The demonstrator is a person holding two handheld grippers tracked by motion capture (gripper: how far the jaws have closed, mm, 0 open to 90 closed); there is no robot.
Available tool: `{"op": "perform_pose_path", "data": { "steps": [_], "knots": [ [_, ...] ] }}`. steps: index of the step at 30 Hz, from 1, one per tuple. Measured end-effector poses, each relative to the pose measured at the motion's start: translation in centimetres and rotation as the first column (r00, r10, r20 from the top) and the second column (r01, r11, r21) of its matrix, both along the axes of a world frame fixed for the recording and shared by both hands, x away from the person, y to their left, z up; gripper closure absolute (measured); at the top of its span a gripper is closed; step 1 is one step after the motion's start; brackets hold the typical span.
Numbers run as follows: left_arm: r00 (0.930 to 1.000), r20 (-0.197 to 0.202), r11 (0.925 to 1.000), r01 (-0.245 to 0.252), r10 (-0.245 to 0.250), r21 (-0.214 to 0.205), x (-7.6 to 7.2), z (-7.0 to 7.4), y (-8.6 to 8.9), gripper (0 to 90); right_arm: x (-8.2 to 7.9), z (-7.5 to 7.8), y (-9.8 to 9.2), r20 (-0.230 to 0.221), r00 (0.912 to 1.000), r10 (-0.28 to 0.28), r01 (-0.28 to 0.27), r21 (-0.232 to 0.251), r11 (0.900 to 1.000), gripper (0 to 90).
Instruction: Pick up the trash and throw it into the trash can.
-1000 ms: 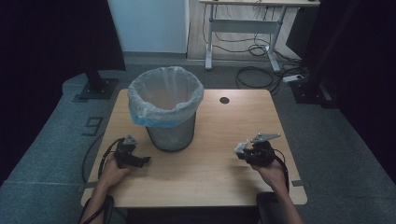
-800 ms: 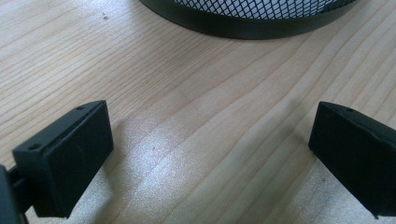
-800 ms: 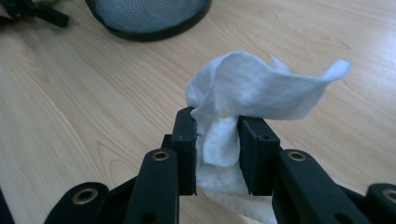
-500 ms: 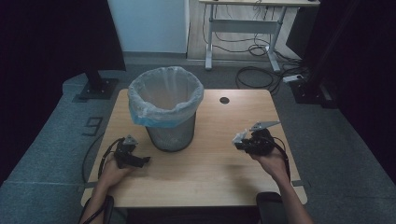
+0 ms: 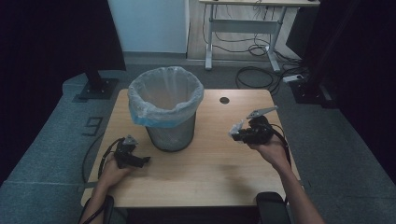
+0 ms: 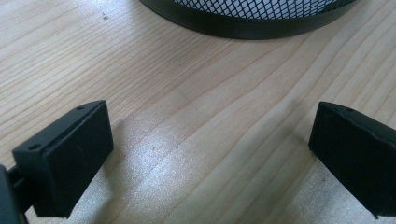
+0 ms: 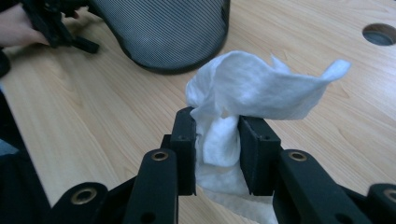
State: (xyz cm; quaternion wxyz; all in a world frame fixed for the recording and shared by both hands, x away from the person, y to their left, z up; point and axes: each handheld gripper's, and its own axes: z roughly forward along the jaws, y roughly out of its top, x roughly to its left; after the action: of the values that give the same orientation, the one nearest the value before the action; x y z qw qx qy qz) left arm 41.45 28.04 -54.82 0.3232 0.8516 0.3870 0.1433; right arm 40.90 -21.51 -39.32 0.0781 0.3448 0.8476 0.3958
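The right gripper (image 7: 217, 154) is clenched on a crumpled white tissue (image 7: 252, 88), whose loose folds rise above the jaws; its own view shows this pinch closely, while the high view gives only a pale scrap at the gripper (image 5: 240, 134), held above the table (image 5: 215, 168) near its right edge. The left gripper (image 6: 210, 154) rests released on the wood near the left edge, jaws wide apart, just beside the mesh wastebasket (image 5: 168, 109) with its plastic liner. No writing is legible.
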Motion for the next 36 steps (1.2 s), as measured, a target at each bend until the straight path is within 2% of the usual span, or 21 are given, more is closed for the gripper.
{"op": "perform_pose_path", "data": {
  "steps": [5, 14, 22, 36],
  "knots": [
    [1.0000, 0.000, 1.0000, 0.000, 0.000, 0.000, 0.0, 0.0, 0.0, 0.0, 0.6, 0.9, 0.3, -0.026, 0.9997, 0.002, -0.002, 0.014, 0.9999, 68.7],
    [1.0000, 0.000, 1.0000, 0.000, 0.000, 0.000, 0.0, 0.0, 0.0, 0.0, 1.6, 3.6, 1.3, -0.017, 0.9996, 0.022, -0.022, -0.006, 0.9997, 68.7],
    [1.0000, 0.000, 1.0000, 0.000, 0.000, 0.000, 0.0, 0.0, 0.0, 0.0, 2.8, 6.2, 2.7, -0.011, 0.9992, 0.040, -0.040, -0.047, 0.9981, 68.7],
    [1.0000, 0.000, 1.0000, 0.004, -0.004, 0.002, 0.0, 0.0, 0.0, 0.0, 5.0, 9.7, 4.6, -0.016, 0.9979, 0.063, -0.064, -0.056, 0.9964, 68.7]
  ]
}}
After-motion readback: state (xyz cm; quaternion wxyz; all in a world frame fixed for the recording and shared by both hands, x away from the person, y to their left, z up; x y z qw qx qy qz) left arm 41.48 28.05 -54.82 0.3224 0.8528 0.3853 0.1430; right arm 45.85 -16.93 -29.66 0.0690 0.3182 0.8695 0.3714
